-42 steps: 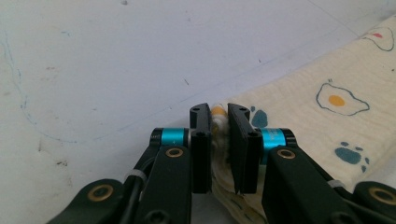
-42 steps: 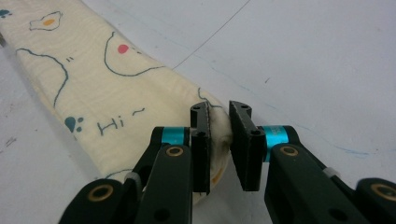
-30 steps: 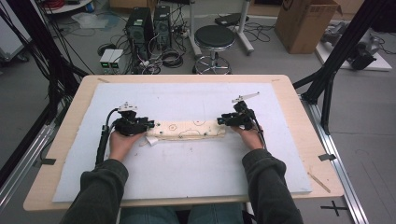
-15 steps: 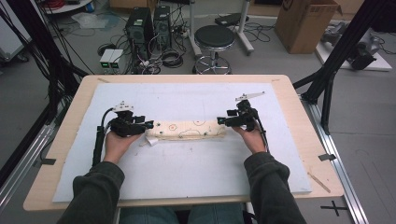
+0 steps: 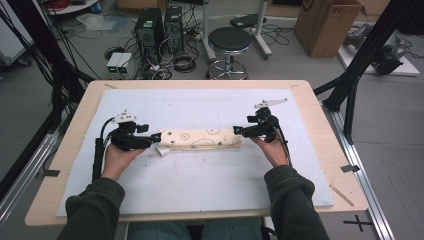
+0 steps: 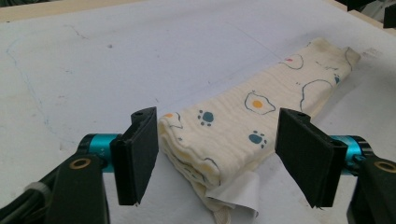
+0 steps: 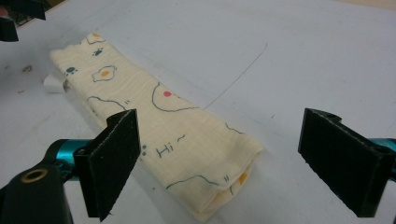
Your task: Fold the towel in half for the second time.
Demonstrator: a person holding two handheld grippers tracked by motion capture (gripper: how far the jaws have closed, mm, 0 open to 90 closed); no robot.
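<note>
A cream cloth [image 5: 200, 138] printed with eggs and paw prints lies folded into a long strip on the white mat. My left gripper [image 5: 150, 141] is at its left end and my right gripper [image 5: 239, 131] at its right end. In the left gripper view the cloth [image 6: 243, 126] end sits between the wide jaws of my left gripper [image 6: 222, 154], with neither pad touching it. In the right gripper view the cloth [image 7: 159, 121] lies under my right gripper [image 7: 229, 161], also untouched. Both pairs of jaws have just been opening. A white label [image 6: 238, 193] sticks out at the left end.
The white mat [image 5: 210, 185] covers most of the wooden table [image 5: 325, 130]. A thin wooden stick [image 5: 341, 195] lies near the table's right front edge. Beyond the far edge stand a stool [image 5: 229, 42] and computer cases [image 5: 159, 27] on the floor.
Both grippers have let go of the cloth ends and their jaws have spread. Both hands lifted a little, the left drawing slightly away. The cloth stays flat on the mat.
</note>
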